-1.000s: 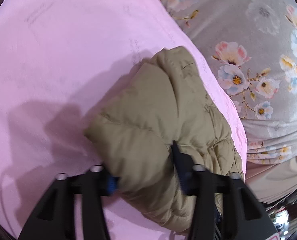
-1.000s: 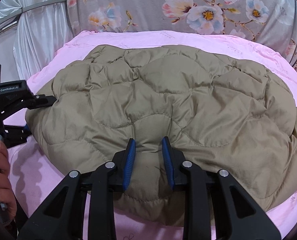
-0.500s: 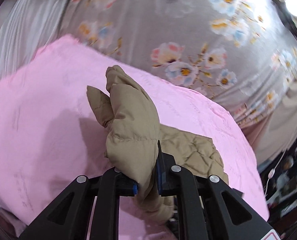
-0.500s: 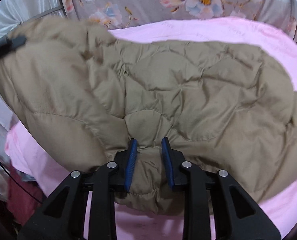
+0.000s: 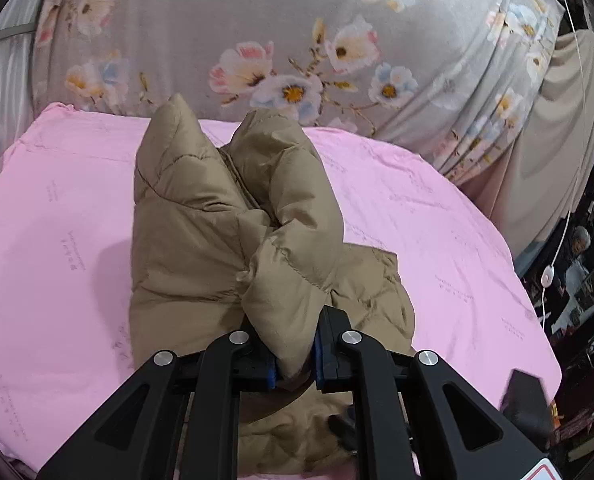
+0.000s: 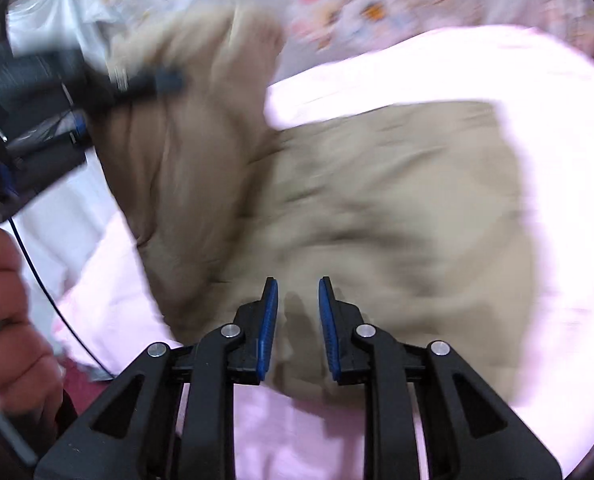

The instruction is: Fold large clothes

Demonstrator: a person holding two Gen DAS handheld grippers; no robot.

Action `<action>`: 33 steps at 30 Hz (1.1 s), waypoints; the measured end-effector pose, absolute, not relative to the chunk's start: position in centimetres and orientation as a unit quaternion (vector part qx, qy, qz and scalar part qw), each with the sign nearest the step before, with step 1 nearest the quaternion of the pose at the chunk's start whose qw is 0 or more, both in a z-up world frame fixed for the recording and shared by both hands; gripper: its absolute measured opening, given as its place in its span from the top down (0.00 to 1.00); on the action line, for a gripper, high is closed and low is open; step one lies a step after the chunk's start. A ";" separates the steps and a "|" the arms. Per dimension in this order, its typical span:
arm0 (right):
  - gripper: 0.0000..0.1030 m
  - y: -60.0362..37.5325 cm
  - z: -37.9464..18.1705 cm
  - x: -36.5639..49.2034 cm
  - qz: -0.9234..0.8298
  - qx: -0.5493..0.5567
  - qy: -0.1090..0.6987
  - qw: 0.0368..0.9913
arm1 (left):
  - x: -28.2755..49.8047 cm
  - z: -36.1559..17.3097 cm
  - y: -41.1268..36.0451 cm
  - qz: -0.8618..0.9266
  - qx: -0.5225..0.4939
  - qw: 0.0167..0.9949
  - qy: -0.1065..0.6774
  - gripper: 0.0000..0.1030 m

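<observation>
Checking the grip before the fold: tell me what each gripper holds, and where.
Left gripper pinches a bunched edge of the tan jacket. Right gripper is closing over the jacket's near edge; no clear grip.

Quilted jacket [image 5: 201,236]: khaki tan all over — stitched in curved, puffy panels, seams a shade darker.
Bed sheet [image 5: 437,240]: plain pale pink, scattered with faint small printed lettering in a deeper pink.
Floral cloth [image 5: 297,40]: grey ground, large blossoms in white, pink and light blue with yellow-orange centres, thin brown twigs.
Curtain [image 5: 557,120]: plain beige-grey, unpatterned.
Left gripper [image 5: 293,364]: matte black frame, blue pads, silver round rivets.
Right gripper [image 6: 297,328]: black frame likewise, ribbed bright blue pads, silver rivets.
Cord [image 5: 565,220]: white, with a round white switch.
Drape [image 6: 57,12]: white — blurred, no pattern readable.
</observation>
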State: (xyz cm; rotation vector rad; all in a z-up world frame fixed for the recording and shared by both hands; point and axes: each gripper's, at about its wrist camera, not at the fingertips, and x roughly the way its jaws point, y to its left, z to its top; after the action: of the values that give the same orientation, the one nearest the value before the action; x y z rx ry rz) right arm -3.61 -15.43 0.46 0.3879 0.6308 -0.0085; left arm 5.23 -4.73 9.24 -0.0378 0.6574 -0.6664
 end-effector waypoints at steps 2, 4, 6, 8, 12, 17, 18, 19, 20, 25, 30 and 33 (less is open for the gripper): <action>0.79 -17.6 0.6 -5.7 -0.045 0.182 0.299 0.936 | 4.8 7.5 -7.4 -0.329 0.003 0.882 0.338 0.91; 0.79 -19.7 0.6 -7.5 -0.075 0.188 0.293 0.934 | 4.3 5.2 -10.1 -0.337 0.029 0.870 0.359 0.91; 0.79 -21.0 0.6 -8.4 -0.091 0.198 0.288 0.933 | 3.5 3.2 -12.2 -0.338 0.052 0.864 0.371 0.91; 0.79 -22.3 0.5 -8.8 -0.106 0.201 0.284 0.931 | 2.4 1.8 -13.6 -0.332 0.079 0.866 0.366 0.91; 0.78 -24.3 0.9 -8.8 -0.112 0.206 0.278 0.932 | 1.3 0.3 -14.5 -0.327 0.100 0.868 0.361 0.90; 0.55 -24.6 3.4 -8.1 -0.094 0.199 0.258 0.941 | 0.3 3.5 -11.1 -0.343 0.077 0.869 0.347 0.85; 0.50 -24.3 4.4 -7.4 -0.084 0.196 0.254 0.943 | 0.1 4.3 -9.7 -0.343 0.067 0.872 0.342 0.84; 0.50 -24.0 4.9 -7.2 -0.077 0.193 0.250 0.946 | 0.0 4.9 -8.6 -0.345 0.056 0.873 0.341 0.83; 0.50 -23.7 5.5 -6.9 -0.069 0.191 0.247 0.948 | 0.0 6.0 -6.9 -0.350 0.037 0.872 0.340 0.82; 0.49 -21.4 9.0 -4.0 -0.023 0.205 0.228 0.952 | 0.9 8.6 -1.0 -0.308 -0.002 0.891 0.334 0.74; 0.42 -17.2 12.3 -0.9 0.007 0.154 0.220 0.963 | 2.9 10.3 6.1 -0.274 -0.082 0.902 0.324 0.75; 0.35 -14.3 13.0 1.3 0.013 0.103 0.252 0.962 | 3.6 10.5 8.7 -0.235 -0.082 0.914 0.321 0.75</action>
State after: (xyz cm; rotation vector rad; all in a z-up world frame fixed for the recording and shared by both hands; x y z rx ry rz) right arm 1.34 -14.28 12.97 0.2091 0.5097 0.0254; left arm 3.58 8.70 10.53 -0.1696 0.6603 -0.4848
